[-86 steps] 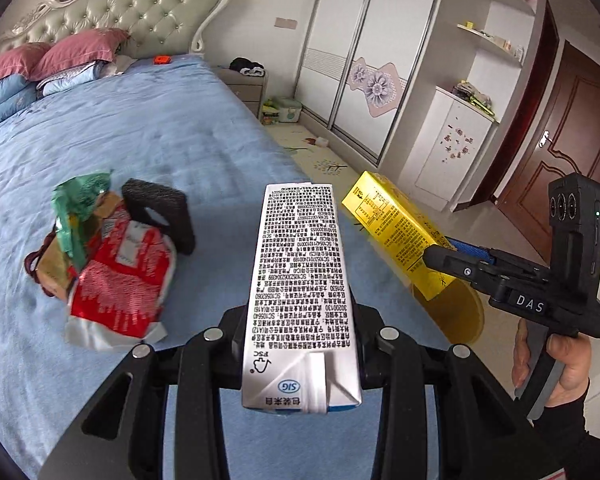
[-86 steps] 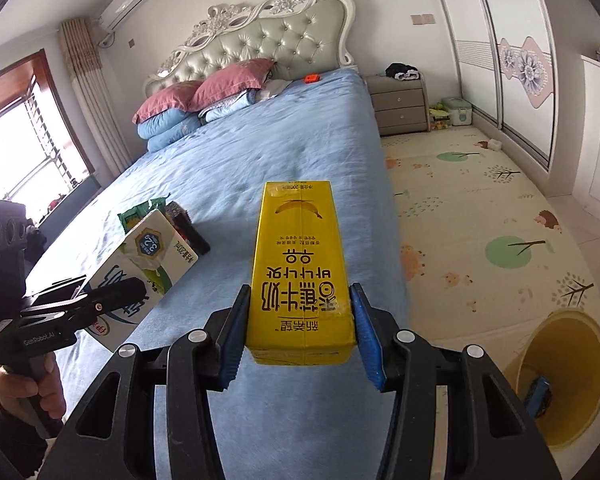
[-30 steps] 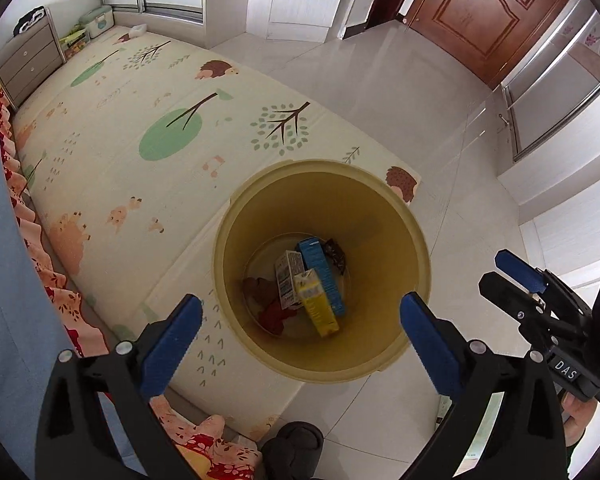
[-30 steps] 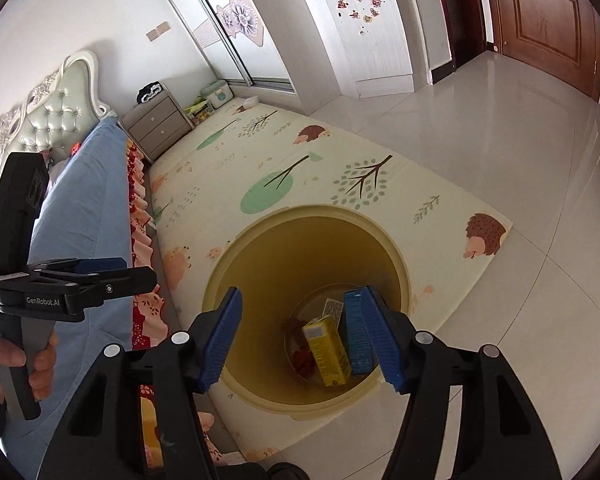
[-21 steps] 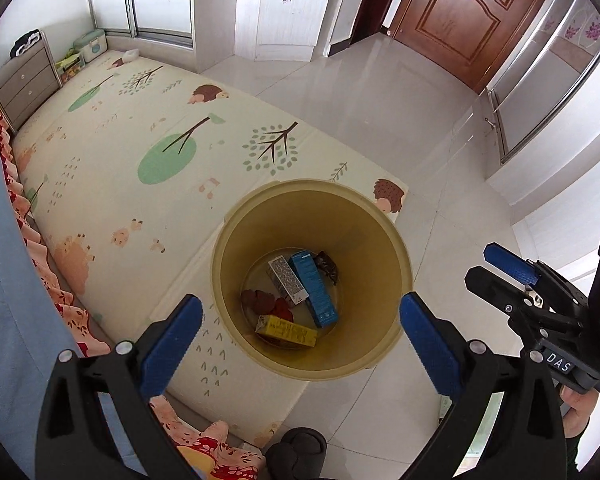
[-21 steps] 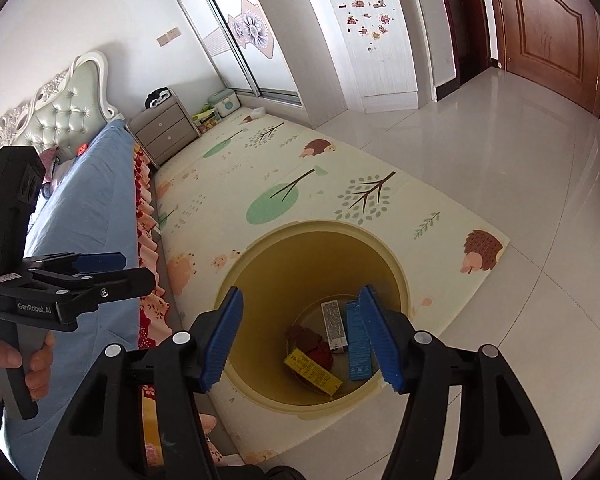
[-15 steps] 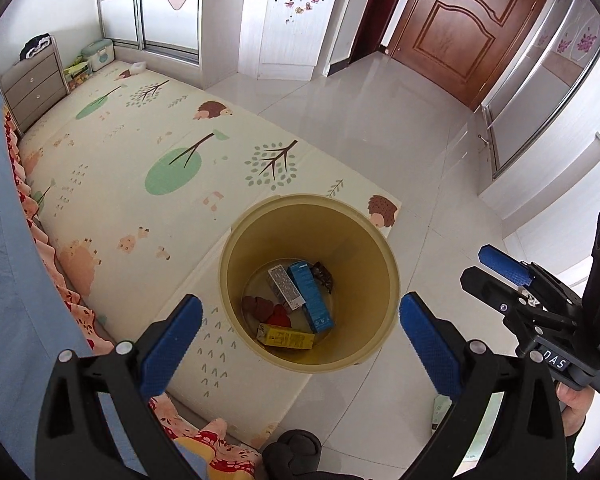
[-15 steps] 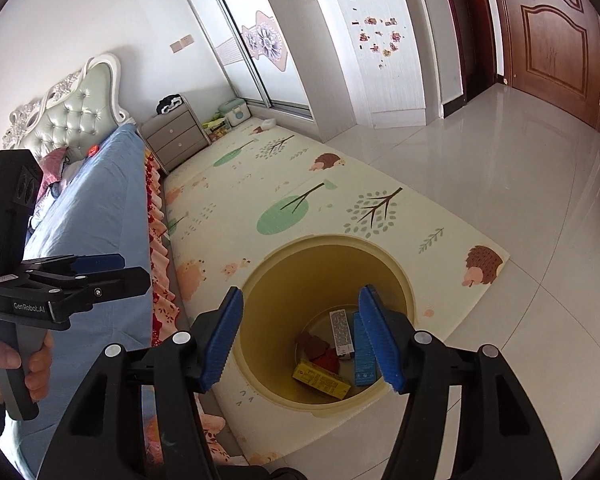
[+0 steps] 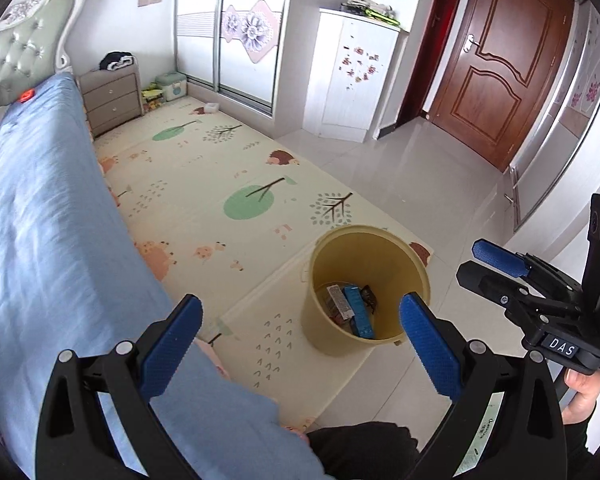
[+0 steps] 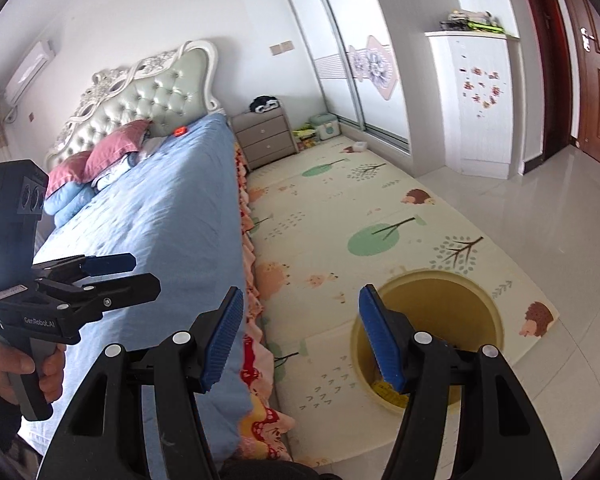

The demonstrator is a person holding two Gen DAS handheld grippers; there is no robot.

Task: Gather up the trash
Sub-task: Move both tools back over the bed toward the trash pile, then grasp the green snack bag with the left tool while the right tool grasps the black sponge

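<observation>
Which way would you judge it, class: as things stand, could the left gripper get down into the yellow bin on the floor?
Probably yes. The left gripper is open and empty, the yellow bin has no lid, and nothing lies between them. The right gripper sits off to one side, clear of the way.

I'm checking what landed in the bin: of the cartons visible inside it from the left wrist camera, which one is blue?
The blue carton lies in the yellow bin right of the white, text-covered carton, with dark crumpled trash on its other side.

Cartons (image 9: 350, 306) in bin (image 9: 414, 266) beside bed (image 9: 40, 220)
</observation>
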